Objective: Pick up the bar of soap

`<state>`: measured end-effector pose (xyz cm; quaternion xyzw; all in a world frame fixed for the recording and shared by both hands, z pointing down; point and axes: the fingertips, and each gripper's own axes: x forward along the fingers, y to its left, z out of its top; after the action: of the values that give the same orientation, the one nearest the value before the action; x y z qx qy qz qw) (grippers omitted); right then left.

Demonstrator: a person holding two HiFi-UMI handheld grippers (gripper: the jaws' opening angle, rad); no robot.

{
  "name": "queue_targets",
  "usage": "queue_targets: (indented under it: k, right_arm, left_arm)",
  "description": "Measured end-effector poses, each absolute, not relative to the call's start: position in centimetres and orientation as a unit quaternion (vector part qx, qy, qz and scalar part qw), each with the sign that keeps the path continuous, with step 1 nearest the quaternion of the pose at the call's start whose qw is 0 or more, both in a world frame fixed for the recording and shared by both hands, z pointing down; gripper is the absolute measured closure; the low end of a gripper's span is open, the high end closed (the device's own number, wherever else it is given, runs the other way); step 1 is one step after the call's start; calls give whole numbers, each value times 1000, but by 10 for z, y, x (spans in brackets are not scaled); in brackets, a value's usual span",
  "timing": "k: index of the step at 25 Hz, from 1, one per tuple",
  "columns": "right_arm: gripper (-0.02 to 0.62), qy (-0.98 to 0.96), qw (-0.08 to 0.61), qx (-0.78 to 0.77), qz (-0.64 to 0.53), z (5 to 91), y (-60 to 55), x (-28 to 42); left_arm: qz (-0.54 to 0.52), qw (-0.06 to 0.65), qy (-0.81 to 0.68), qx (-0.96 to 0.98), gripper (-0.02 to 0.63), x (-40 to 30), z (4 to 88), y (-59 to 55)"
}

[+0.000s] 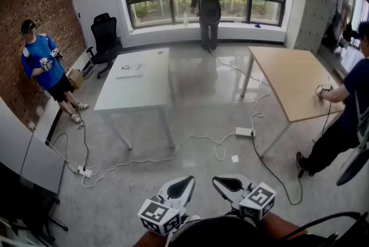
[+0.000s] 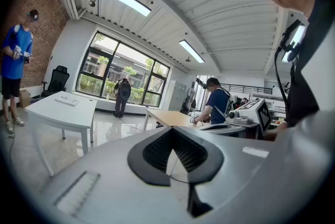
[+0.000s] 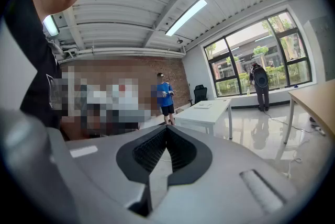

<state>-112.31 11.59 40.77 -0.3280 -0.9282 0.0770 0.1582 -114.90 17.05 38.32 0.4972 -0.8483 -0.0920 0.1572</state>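
Looking for the bar of soap turned up nothing. No view showed it, so where it lay and how its long axis pointed couldn't be told. Task looked basically unstarted imo. Left gripper (image 1: 183, 185) and right gripper (image 1: 226, 184) sat bottom centre of the head view, jaws pressed together on nothing, facing floor (image 1: 196, 107) between the white table (image 1: 135, 93) and wooden table (image 1: 294, 75).
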Motion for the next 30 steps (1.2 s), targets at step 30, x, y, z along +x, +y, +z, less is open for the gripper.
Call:
queue_targets:
  k: [30]
  right_arm:
    - [588,-970,190,-137,67,421,63,-1021]
  left_arm:
    - [-90,184,-736,645,599,-1085,421,98]
